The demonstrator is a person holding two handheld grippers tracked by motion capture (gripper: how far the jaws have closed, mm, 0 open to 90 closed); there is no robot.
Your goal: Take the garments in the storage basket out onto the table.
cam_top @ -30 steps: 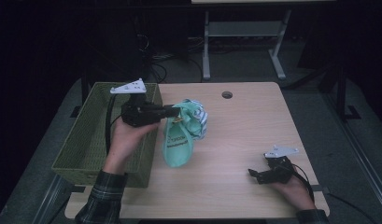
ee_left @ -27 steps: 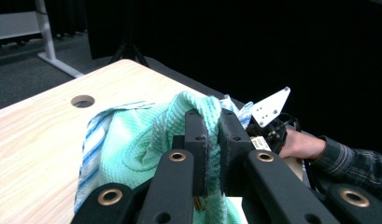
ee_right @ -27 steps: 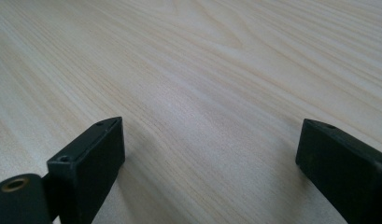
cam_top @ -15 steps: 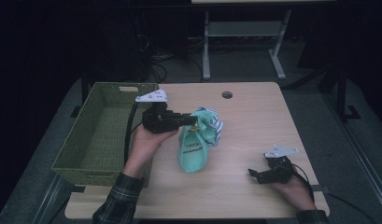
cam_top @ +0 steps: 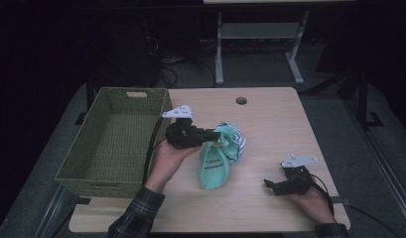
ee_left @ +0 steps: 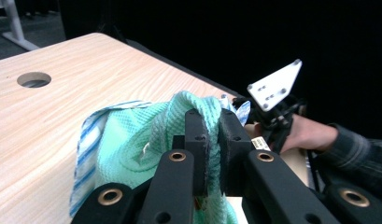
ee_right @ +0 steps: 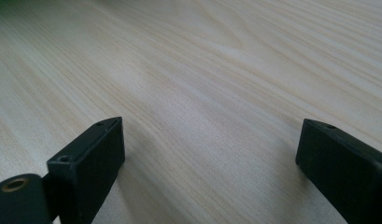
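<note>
Clutching a fold of the mint-green waffle-weave cloth (cam_top: 214, 163), the left gripper (cam_top: 213, 135) holds it by the top so that most of the fabric hangs down and its lower end rests on the pale wood-grain bench (cam_top: 270, 124), just right of the olive-green woven basket (cam_top: 111, 144). From the left gripper view the two black fingers (ee_left: 198, 140) are drawn narrow, pinching a bunched ridge of the green cloth (ee_left: 146, 140) between their pads, with a blue-and-white striped cloth (ee_left: 86, 140) gathered up alongside it; whether that striped piece is itself caught in the grip I cannot tell. Holding the bundle by one pinched ridge looks like a way to carry it in one piece, and it hangs close beside the basket's rim, though nothing lies inside the basket that I can see. The right gripper (cam_top: 275, 184) sits low at the near right corner of the bench, well apart from the cloth, cradled in the person's hand (cam_top: 309, 198) as if parked out of the way. Its own view shows its fingers (ee_right: 93, 154) standing wide with only bare wood between them, so it holds nothing. A round cable hole (cam_top: 241, 100) sits at the far side of the bench, well clear of the work.
</note>
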